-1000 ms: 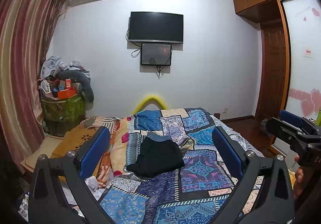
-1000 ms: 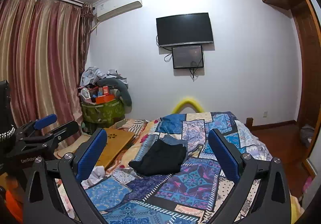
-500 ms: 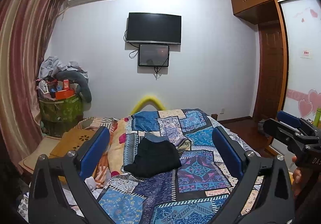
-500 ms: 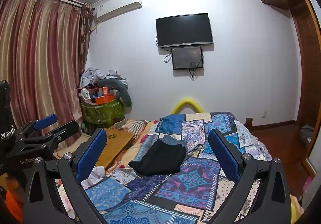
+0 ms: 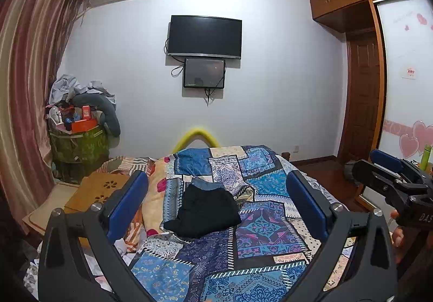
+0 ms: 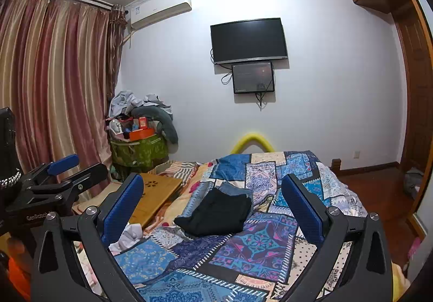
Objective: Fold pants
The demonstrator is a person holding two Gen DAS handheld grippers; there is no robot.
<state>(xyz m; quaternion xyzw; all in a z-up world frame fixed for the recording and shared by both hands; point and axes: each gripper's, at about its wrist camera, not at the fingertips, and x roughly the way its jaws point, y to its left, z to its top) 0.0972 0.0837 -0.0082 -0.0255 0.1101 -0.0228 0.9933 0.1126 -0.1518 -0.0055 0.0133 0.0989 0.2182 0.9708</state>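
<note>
- Pants (image 5: 204,211), black, lie as a compact bundle in the middle of the bed (image 5: 270,231), on the patchwork quilt, with a blue-grey garment (image 5: 207,184) peeking out from under the far edge.
- Judging by that tidy, squared shape, the folding looks done or nearly so; at most a final smoothing seems left.
- Left gripper (image 5: 216,201) hovers well short of the bundle, jaws spread wide and empty.
- Right gripper (image 6: 212,201) does likewise, jaws released, holding nothing.
</note>
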